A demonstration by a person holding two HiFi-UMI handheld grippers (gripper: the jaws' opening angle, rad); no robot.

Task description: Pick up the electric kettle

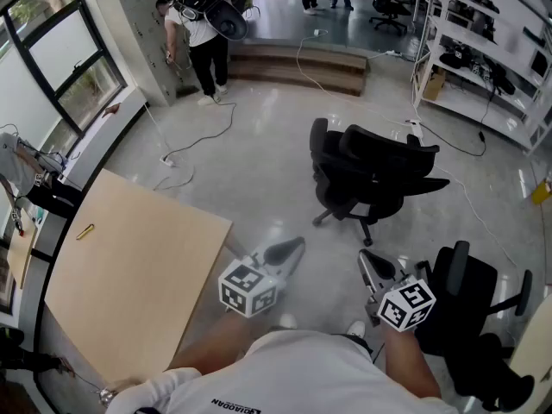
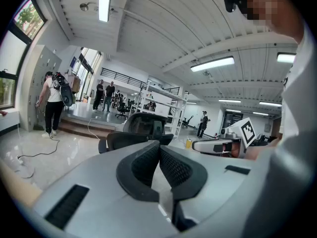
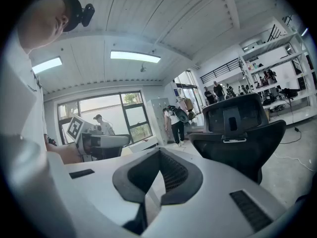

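Electric kettle: in no view, so its place and look (shape, handle, lid) cannot be told; the pale table (image 1: 138,266) at left carries only a small yellow object (image 1: 85,231). Left tongs (image 1: 289,250) and right tongs (image 1: 371,262) are both closed on nothing, held over the floor (image 1: 259,162) near black office chairs (image 1: 371,175). Likely risks: reaching the kettle with the tongs unopened and knocking it, or catching a chair on the way.
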